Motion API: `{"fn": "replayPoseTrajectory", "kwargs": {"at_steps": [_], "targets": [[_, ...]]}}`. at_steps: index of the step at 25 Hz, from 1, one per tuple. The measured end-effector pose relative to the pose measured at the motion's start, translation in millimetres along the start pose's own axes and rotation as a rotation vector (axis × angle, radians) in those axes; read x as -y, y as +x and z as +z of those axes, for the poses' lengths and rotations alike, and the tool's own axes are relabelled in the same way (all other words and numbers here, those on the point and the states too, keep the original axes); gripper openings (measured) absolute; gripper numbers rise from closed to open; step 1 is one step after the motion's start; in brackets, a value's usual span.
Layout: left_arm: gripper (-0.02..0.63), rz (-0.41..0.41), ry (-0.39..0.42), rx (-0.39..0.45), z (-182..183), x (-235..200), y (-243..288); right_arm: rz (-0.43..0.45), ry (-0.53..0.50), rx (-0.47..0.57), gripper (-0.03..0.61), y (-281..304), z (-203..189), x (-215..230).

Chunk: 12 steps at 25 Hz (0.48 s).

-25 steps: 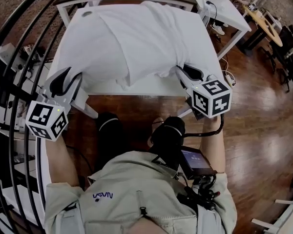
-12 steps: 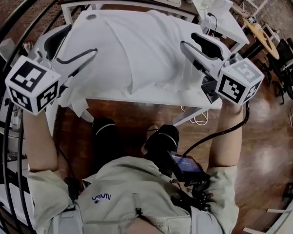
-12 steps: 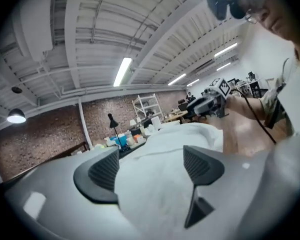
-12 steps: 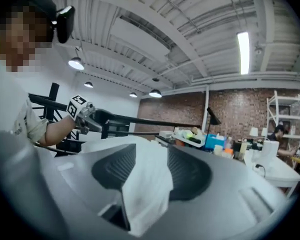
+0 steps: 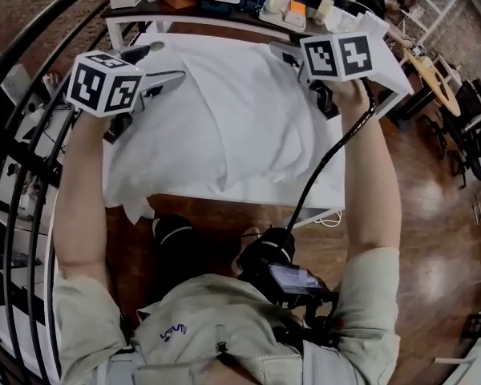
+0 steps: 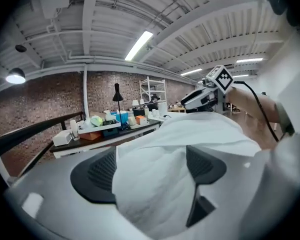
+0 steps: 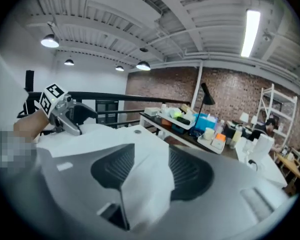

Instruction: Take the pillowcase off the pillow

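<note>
A second ago both tongs sat low at the near edge of the surface (image 5: 333, 188), pinched on the near corners of the pillowcase (image 5: 224, 135). Now they are raised and carried across to its far end, one at each far corner. The jaws of both have just been opening. The left tongs (image 6: 151, 165) stand spread as wide as they go, and the right tongs (image 7: 151, 169) are nearly as wide. White cloth fills the gap between each pair, but the pads do not seem to press on it, so neither looks to be holding anything. The pillowcase lies flat along the middle of the surface, rumpled, with a slack flap hanging off the near left edge. The pillow seems to be inside it still, as none of its own surface shows. So the grip on the near end has been given up with the case still on, and the task looks far from done. This appears to be a change of hold, probably to catch the far end so that the cloth can be drawn off or the pillow shaken out. Neither pair has closed on anything yet.
</note>
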<state>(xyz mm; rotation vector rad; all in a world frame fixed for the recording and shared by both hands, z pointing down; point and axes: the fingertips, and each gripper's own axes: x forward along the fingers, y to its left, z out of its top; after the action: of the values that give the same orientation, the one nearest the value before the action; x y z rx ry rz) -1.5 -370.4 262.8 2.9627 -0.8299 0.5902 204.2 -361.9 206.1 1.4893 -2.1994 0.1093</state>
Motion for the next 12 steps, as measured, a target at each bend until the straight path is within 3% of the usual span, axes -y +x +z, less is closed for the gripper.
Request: {"fn": "replayPoseTrajectory", "kwargs": {"at_steps": [2,4,9,11,12], "targets": [[0.419,-0.039,-0.007,-0.044,-5.1,1.9,8.8,0.029,0.061,-0.043,0.236,20.3,1.6,6.0],[0.371,-0.067,0.008,-0.082,-12.2,8.7,13.6,0.037,0.100,-0.114,0.259,38.8,-8.1,12.3],[0.227,-0.084,0.072,-0.130,-33.9,28.0,19.8,0.020,0.068,-0.332,0.262,71.4,-59.9,16.3],[0.149,-0.065,0.084,-0.123,-36.3,29.7,17.1,0.016,0.038,-0.347,0.228,71.8,-64.6,12.3],[0.089,-0.050,0.089,-0.117,-35.4,30.1,14.4,0.002,0.016,-0.347,0.170,68.5,-63.5,11.6]]}}
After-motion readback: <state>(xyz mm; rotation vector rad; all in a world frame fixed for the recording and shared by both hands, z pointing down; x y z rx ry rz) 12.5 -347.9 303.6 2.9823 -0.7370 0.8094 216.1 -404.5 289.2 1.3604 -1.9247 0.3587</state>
